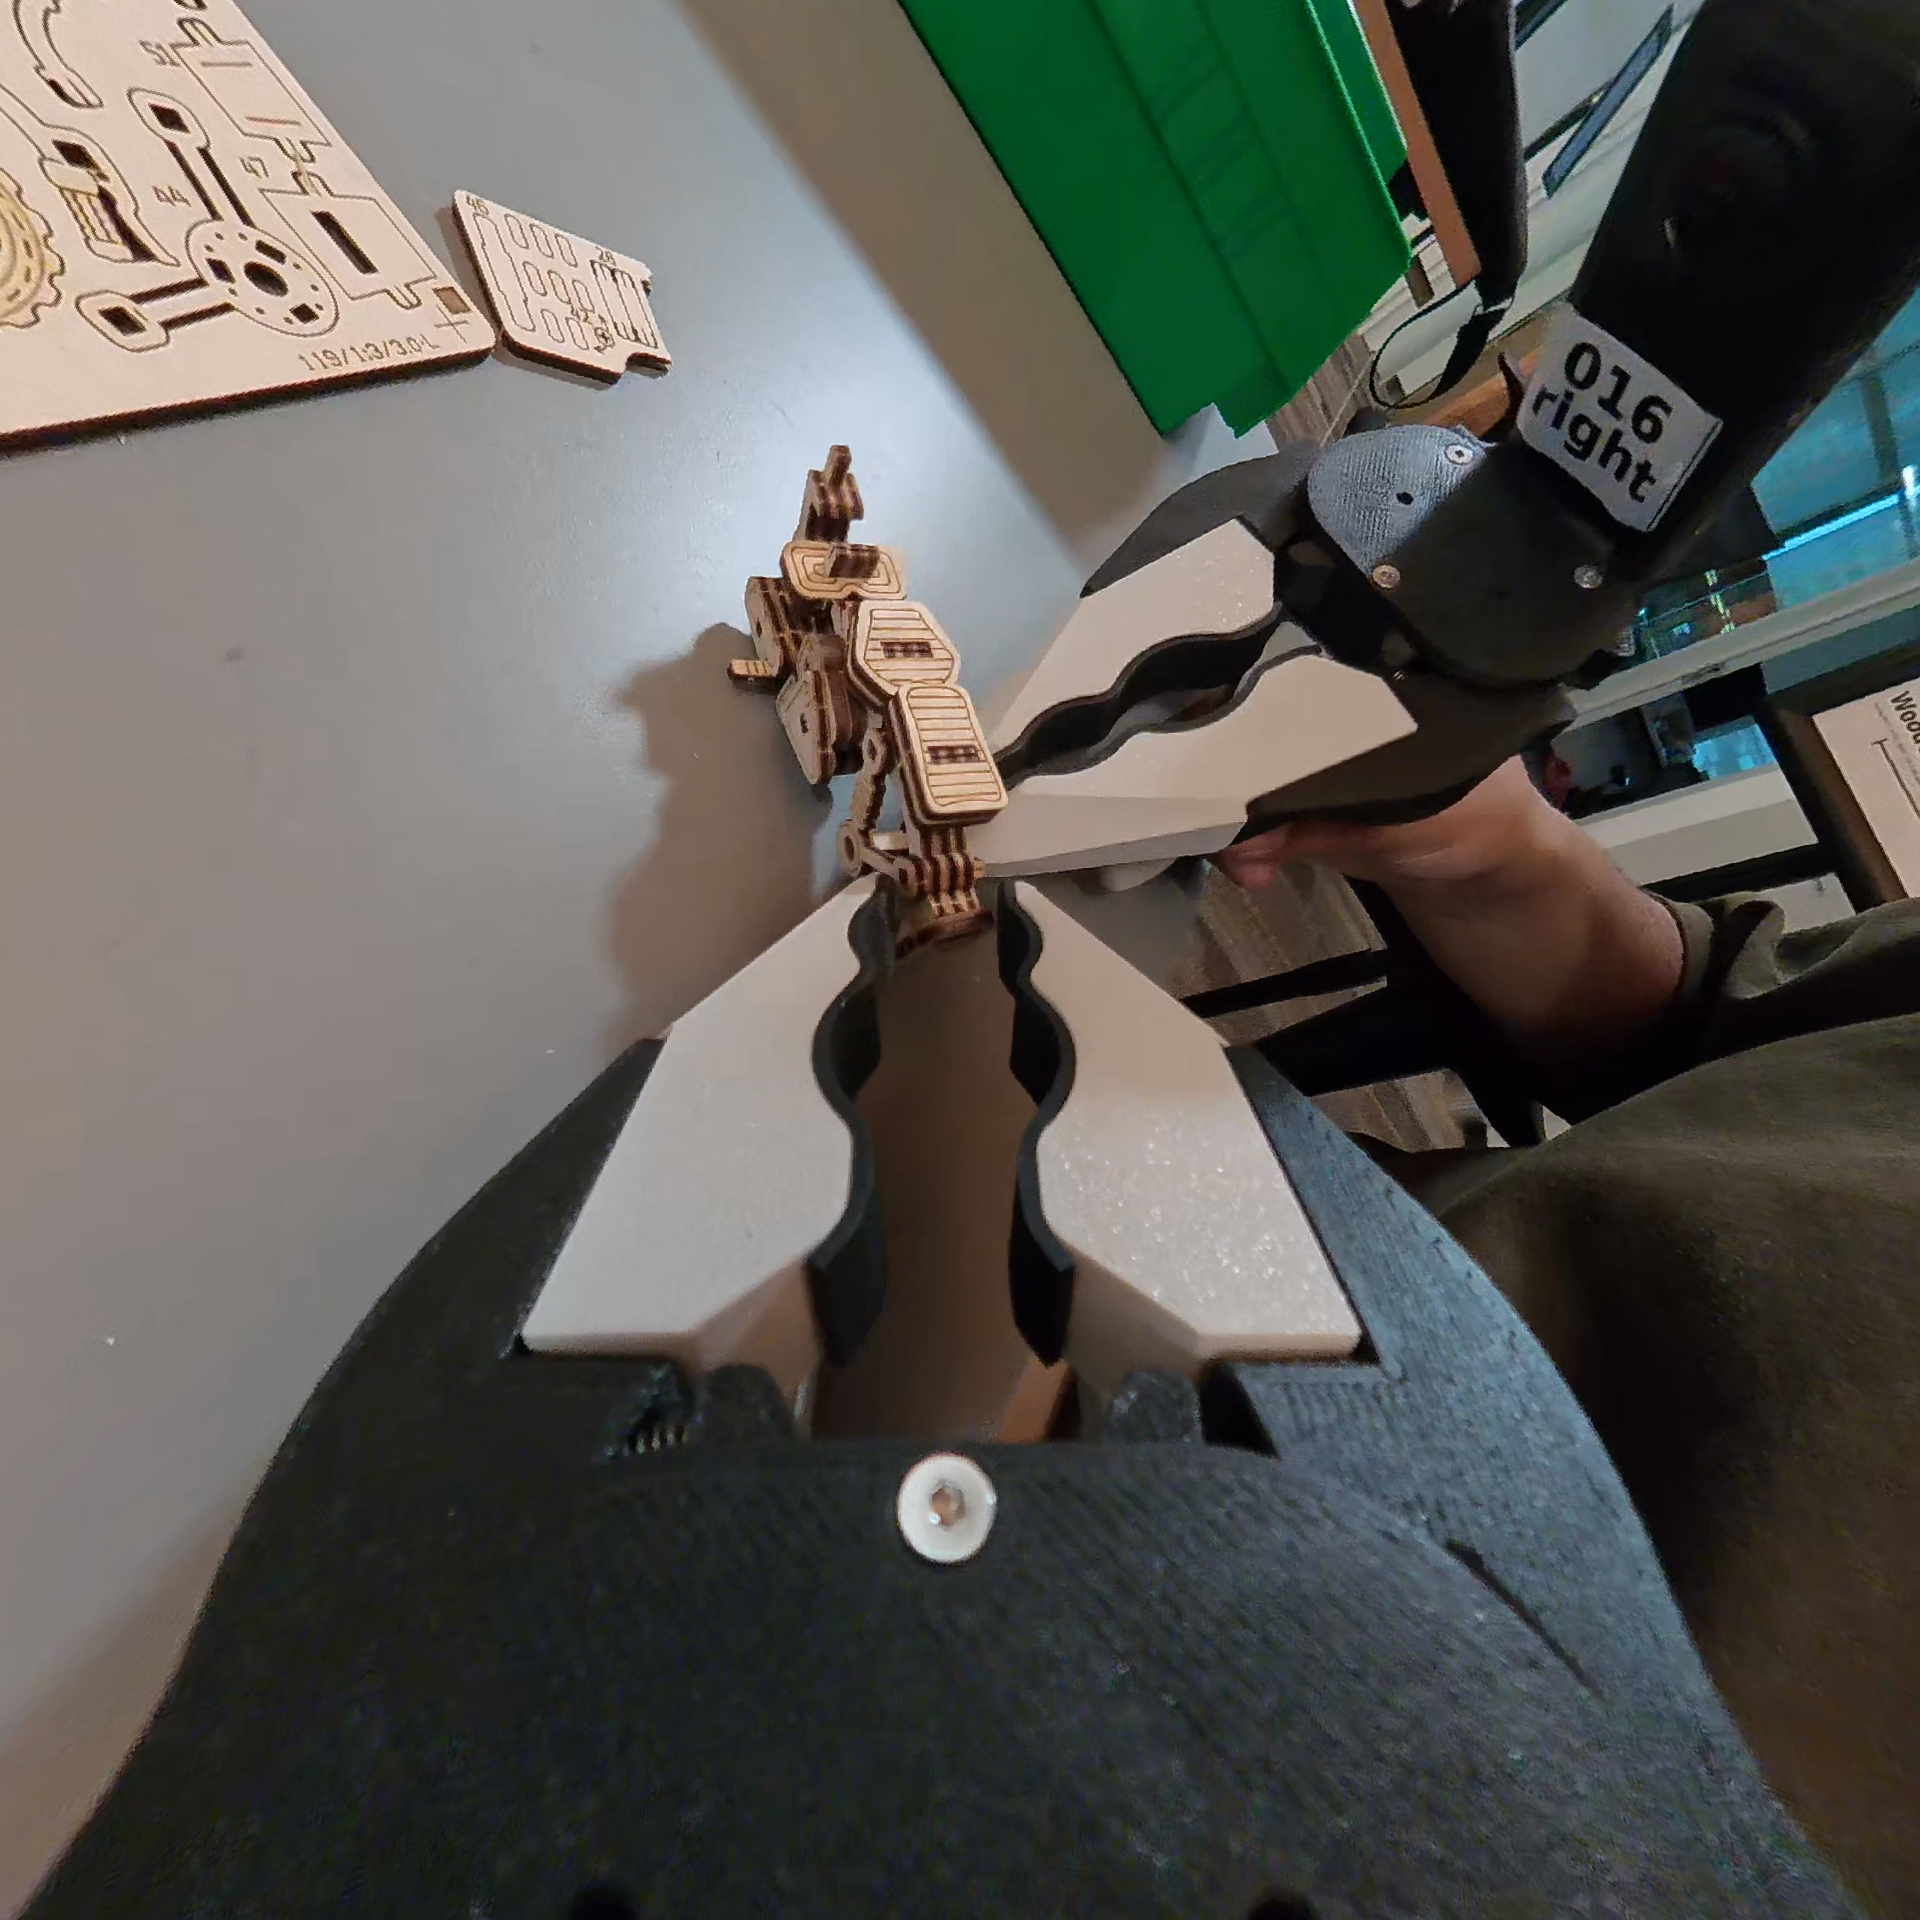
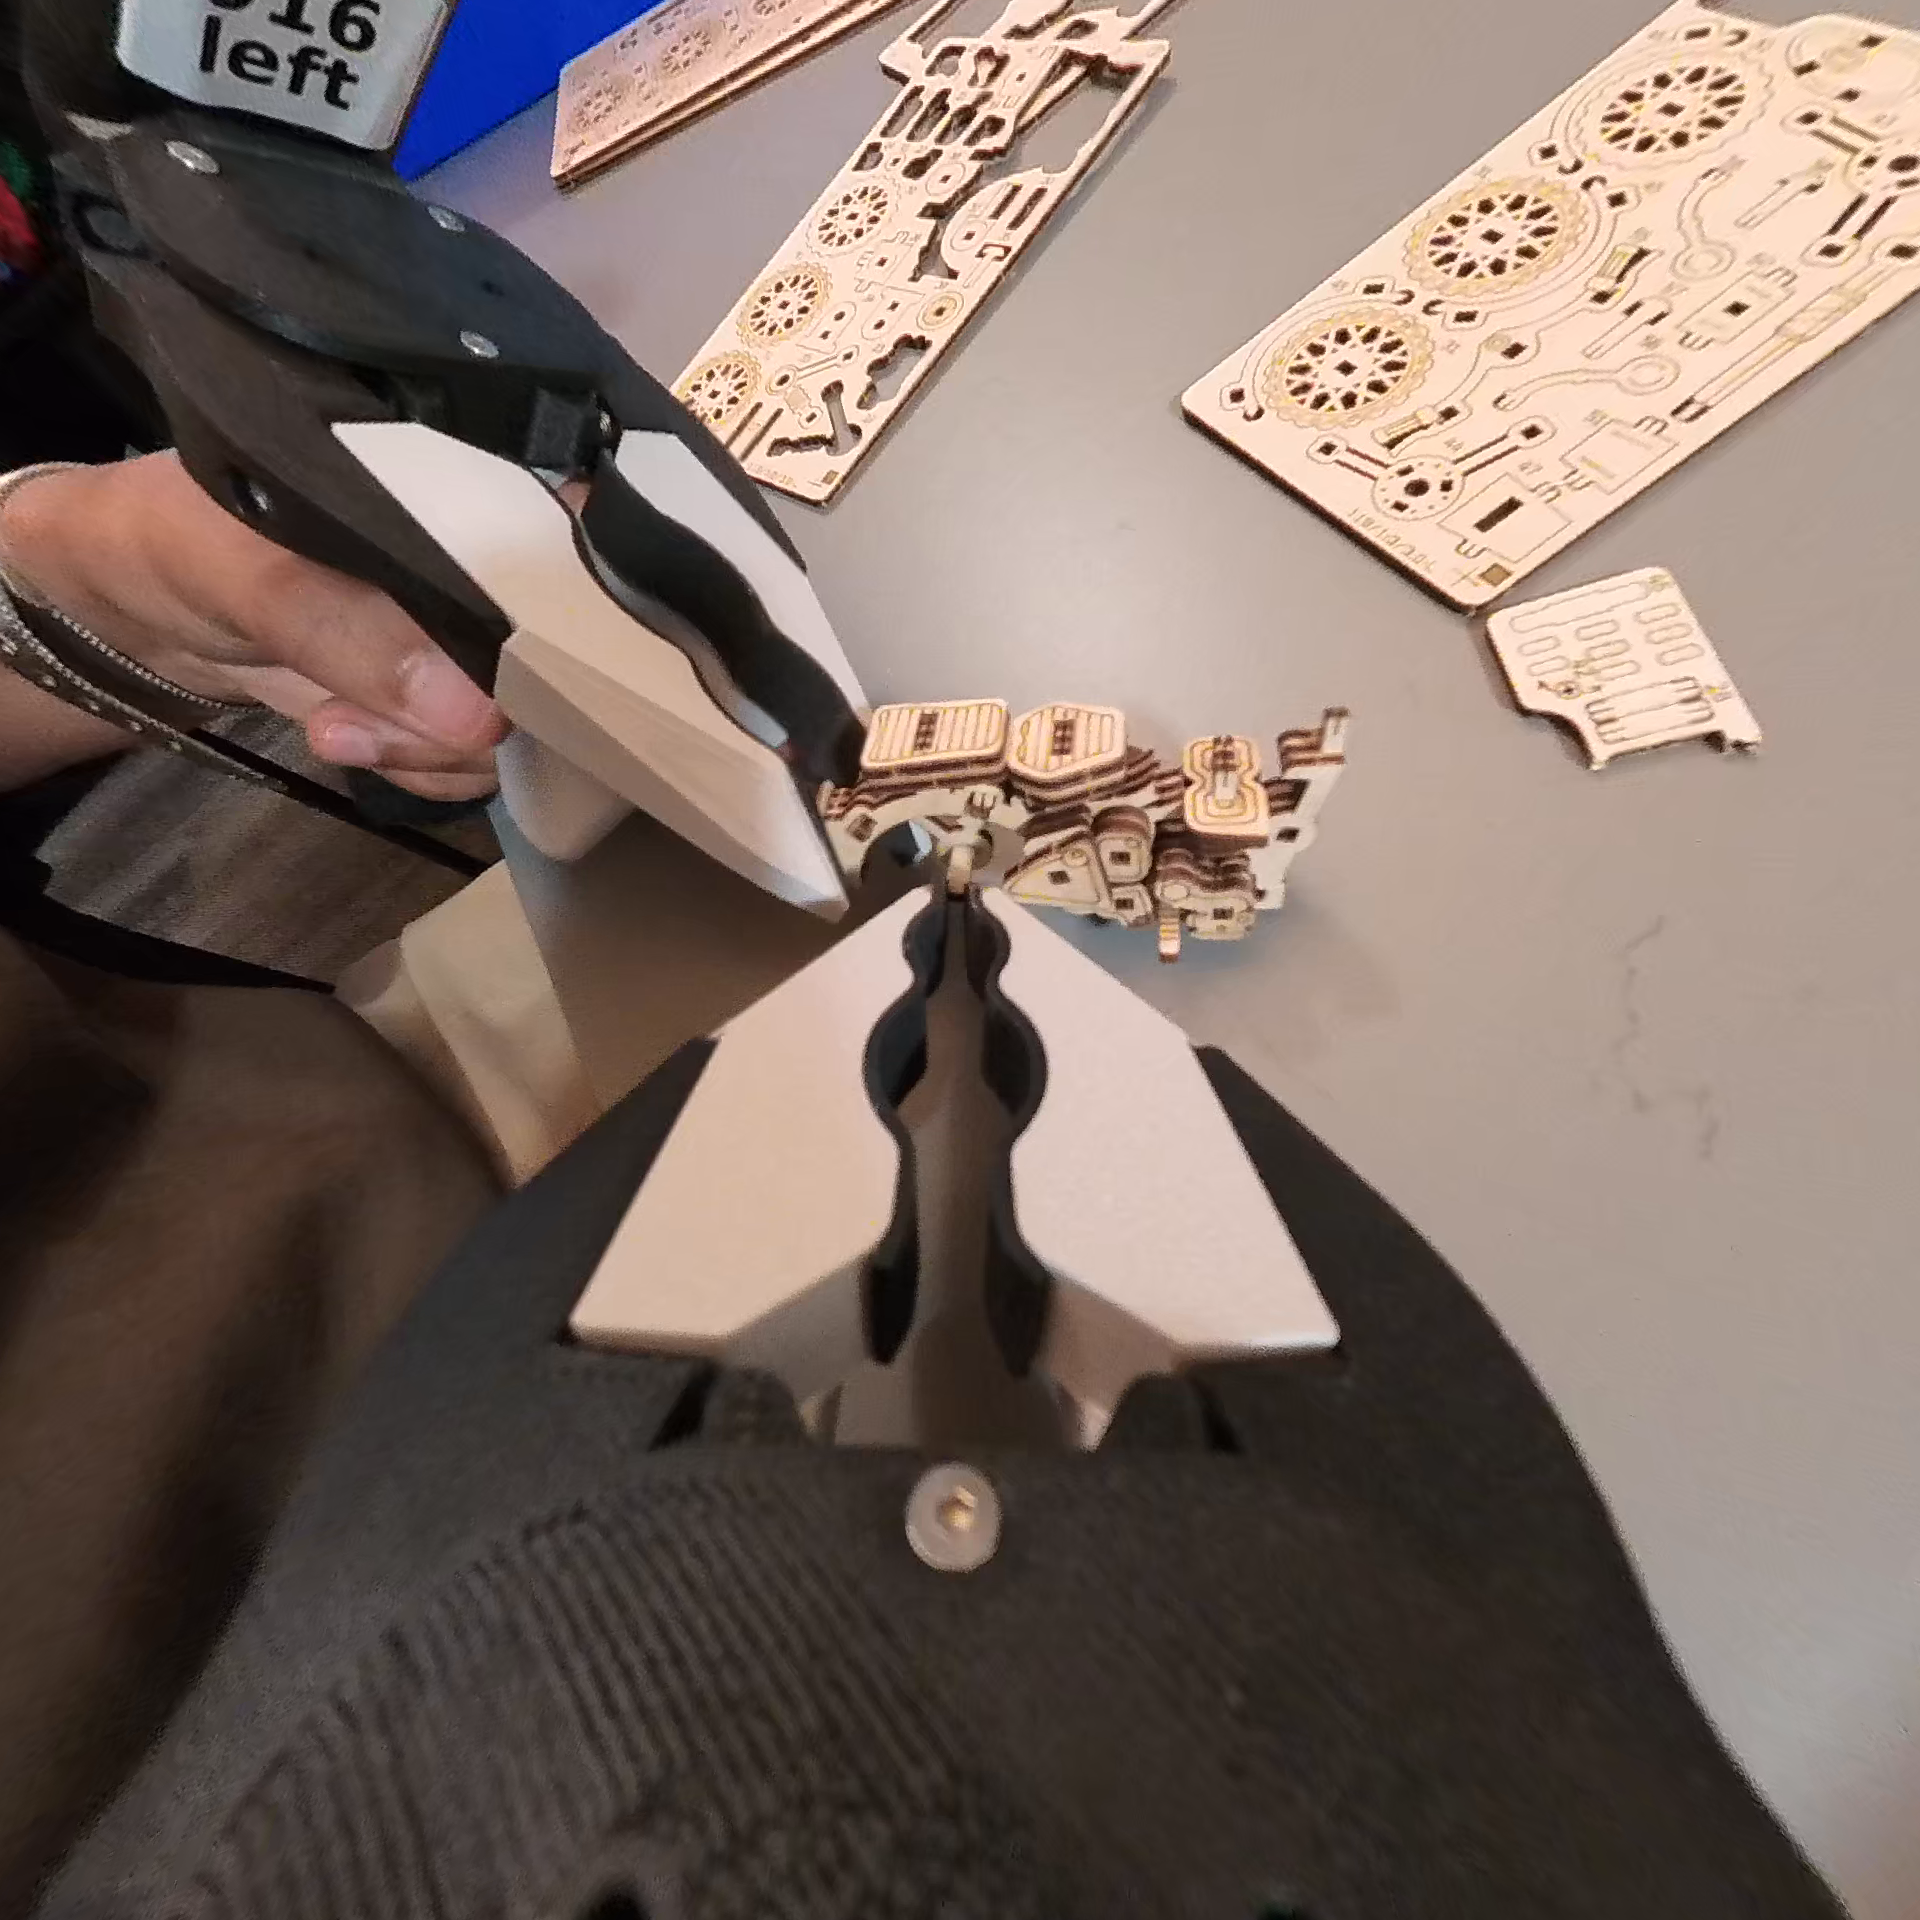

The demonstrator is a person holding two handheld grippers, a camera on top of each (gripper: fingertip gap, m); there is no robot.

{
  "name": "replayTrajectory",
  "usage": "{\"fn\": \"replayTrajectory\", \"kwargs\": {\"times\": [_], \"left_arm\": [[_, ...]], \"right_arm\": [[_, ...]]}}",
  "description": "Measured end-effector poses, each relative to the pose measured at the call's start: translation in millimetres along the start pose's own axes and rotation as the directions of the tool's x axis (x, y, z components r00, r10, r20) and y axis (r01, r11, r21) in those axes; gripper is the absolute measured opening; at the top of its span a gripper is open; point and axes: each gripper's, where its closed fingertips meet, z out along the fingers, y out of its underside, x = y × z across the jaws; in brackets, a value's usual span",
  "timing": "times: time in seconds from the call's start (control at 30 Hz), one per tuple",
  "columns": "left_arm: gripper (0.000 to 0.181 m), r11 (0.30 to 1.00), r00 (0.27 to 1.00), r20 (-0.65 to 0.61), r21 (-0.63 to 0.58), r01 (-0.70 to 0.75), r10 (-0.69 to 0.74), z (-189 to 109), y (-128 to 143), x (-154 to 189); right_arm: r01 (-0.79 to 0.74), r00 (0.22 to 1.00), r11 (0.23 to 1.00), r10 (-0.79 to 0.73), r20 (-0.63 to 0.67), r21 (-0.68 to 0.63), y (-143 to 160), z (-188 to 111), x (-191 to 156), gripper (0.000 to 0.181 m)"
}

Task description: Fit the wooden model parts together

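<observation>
A partly built wooden model (image 1: 873, 665) hangs just above the grey table (image 1: 312, 831), lengthwise between the two grippers. My left gripper (image 1: 935, 896) is shut on the model's near end, its fingers on either side of the layered wood. In the right wrist view the model (image 2: 1081, 790) runs left to right, and the left gripper (image 2: 831, 769) grips its left end from the upper left. My right gripper (image 2: 956, 909) is shut on a small wooden pin (image 2: 961, 868) that touches the model's underside. In the left wrist view the right gripper (image 1: 992, 800) comes in from the right.
Laser-cut part sheets (image 2: 1558, 312) (image 2: 904, 270) and a small broken-off sheet piece (image 2: 1621, 665) lie on the table beyond the model. More sheets are stacked at the back (image 2: 707, 94). A green box (image 1: 1164, 156) stands at the table's far edge. The person's lap is below the grippers.
</observation>
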Motion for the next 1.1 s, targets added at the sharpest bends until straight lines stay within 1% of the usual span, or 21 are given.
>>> {"fn": "replayTrajectory", "kwargs": {"times": [0.13, 0.23, 0.37, 0.63, 0.77, 0.83, 0.93, 1.03, 1.1], "left_arm": [[0.028, 0.999, 0.998, 0.042, 0.0, -0.041, 0.041, -3.0, -1.5, -3.2], [0.032, 0.998, 0.996, 0.064, 0.014, -0.057, 0.056, -4.2, -4.0, -5.8], [0.027, 0.998, 0.997, 0.044, 0.008, -0.057, 0.057, 0.2, -1.6, -2.4], [0.023, 0.994, 0.992, 0.063, -0.024, -0.108, 0.109, 1.0, 2.7, -2.7], [0.023, 0.992, 0.99, 0.059, -0.031, -0.125, 0.126, 1.0, 3.8, -2.4], [0.023, 0.992, 0.991, 0.057, -0.031, -0.121, 0.123, 1.1, 3.8, -2.8], [0.022, 0.992, 0.991, 0.053, -0.03, -0.122, 0.124, 1.5, 4.5, -2.2], [0.022, 0.993, 0.992, 0.049, -0.027, -0.116, 0.117, 2.1, 4.6, -1.9], [0.023, 0.993, 0.992, 0.049, -0.029, -0.118, 0.12, 2.3, 4.8, -1.9]], "right_arm": [[-0.009, 1.0, 1.0, 0.009, 0.009, 0.01, -1.4, -1.1, 0.3, 0.0], [-0.005, 1.0, 1.0, 0.005, 0.014, 0.016, -2.4, -1.6, -0.4, 0.001], [0.047, 0.999, 0.999, -0.047, 0.005, 0.006, -1.3, -0.1, -3.9, 0.001], [0.199, 0.979, 0.98, -0.2, -0.04, -0.024, 2.1, 1.0, -4.3, 0.001], [0.216, 0.976, 0.976, -0.217, -0.032, -0.025, 2.3, 0.7, -4.5, 0.0], [0.169, 0.985, 0.985, -0.169, -0.017, -0.027, 2.7, 0.9, -4.2, 0.0], [-0.009, 0.998, 1.0, 0.01, 0.059, -0.022, 3.3, 0.5, -5.4, 0.0], [-0.167, 0.977, 0.986, 0.169, 0.129, -0.022, 3.4, -0.1, -5.4, 0.0], [-0.211, 0.966, 0.977, 0.212, 0.148, -0.021, 3.4, -0.1, -5.3, 0.0]]}}
